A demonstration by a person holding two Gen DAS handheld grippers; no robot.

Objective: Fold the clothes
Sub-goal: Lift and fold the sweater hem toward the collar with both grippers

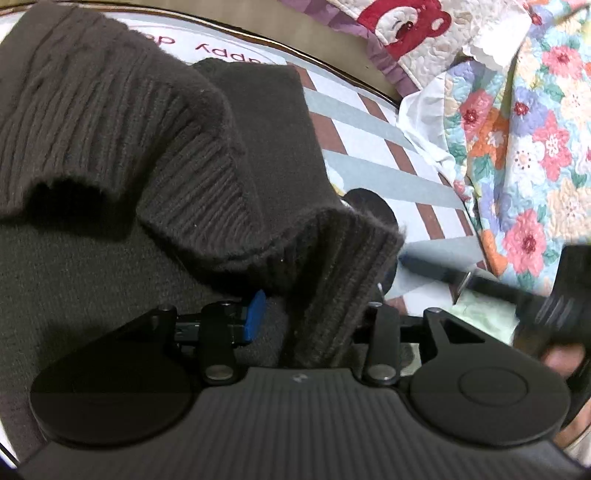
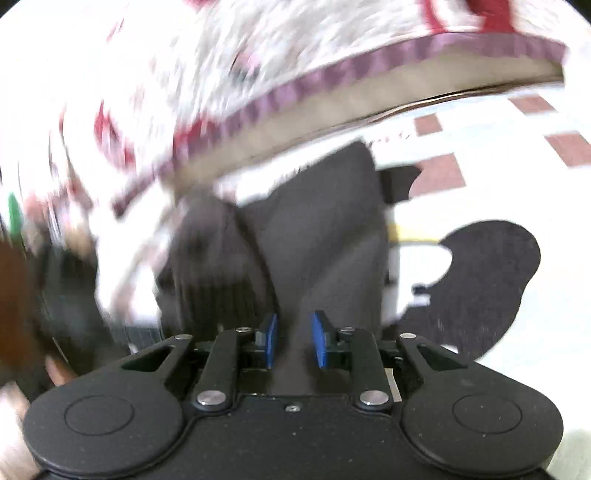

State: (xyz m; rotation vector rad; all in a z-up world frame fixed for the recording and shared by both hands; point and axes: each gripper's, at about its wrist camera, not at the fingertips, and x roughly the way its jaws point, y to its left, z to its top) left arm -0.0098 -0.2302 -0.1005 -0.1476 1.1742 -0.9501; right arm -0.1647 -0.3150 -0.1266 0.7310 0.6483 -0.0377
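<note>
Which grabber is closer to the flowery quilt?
Left. The left gripper holds the dark brown knitted sweater beside the floral quilt; the right gripper's blurred view shows no floral quilt.

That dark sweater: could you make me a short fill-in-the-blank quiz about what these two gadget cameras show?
1. The sweater is dark ____ in colour.
2. The pads on the left gripper and the right gripper are ____ in colour.
3. The quilt at the right of the left view is printed with ____.
4. The red figure on the pillow is a ____.

Missing words: brown; blue; flowers; bear
</note>
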